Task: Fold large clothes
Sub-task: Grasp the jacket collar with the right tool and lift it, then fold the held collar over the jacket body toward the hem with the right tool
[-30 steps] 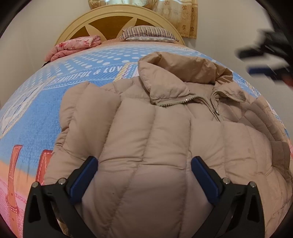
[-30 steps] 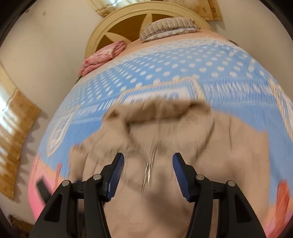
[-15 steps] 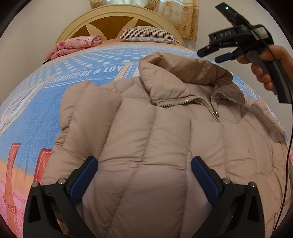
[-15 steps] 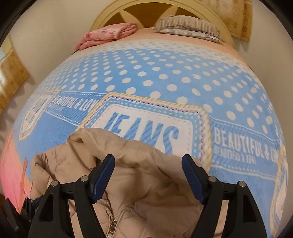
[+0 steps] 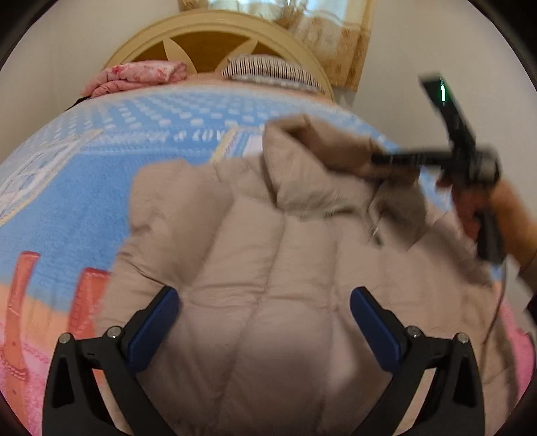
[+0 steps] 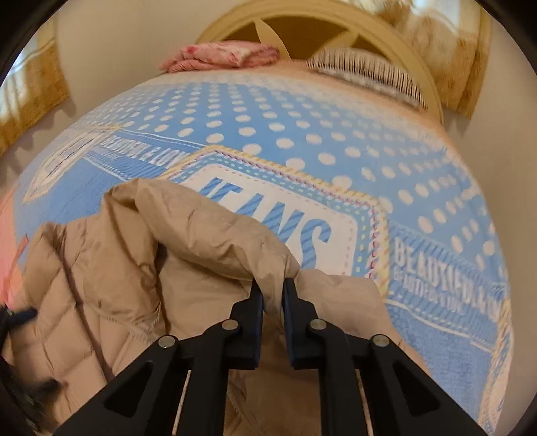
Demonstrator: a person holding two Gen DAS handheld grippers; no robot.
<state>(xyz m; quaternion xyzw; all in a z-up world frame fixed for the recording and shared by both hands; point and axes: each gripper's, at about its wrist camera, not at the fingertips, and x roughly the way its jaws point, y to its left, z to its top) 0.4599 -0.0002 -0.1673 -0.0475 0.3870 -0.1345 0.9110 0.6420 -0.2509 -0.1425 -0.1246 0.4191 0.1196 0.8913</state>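
Where the bed fills the left wrist view, its blue spotted cover runs from the left edge back to a curved wooden headboard. At the far left of the headboard lies a folded pink blanket, and to the right of it a striped pillow. A tan puffer jacket lies spread on the cover in the middle, front side up, its collar toward the headboard. The left gripper hovers over the lower part of the jacket with its jaws spread wide and nothing between them. Further right, blurred, a hand holds the right gripper, whose tip sits at the right side of the collar.

In the right wrist view, the jacket takes up the lower left, with its quilted front at the left and the collar raised in a fold across the middle. Behind it the cover shows a white panel with blue lettering, and further right more white words on blue. The right gripper has its jaws pressed nearly together, pinching the edge of the collar. At the top, left to right, are the pink blanket, the headboard and the pillow.
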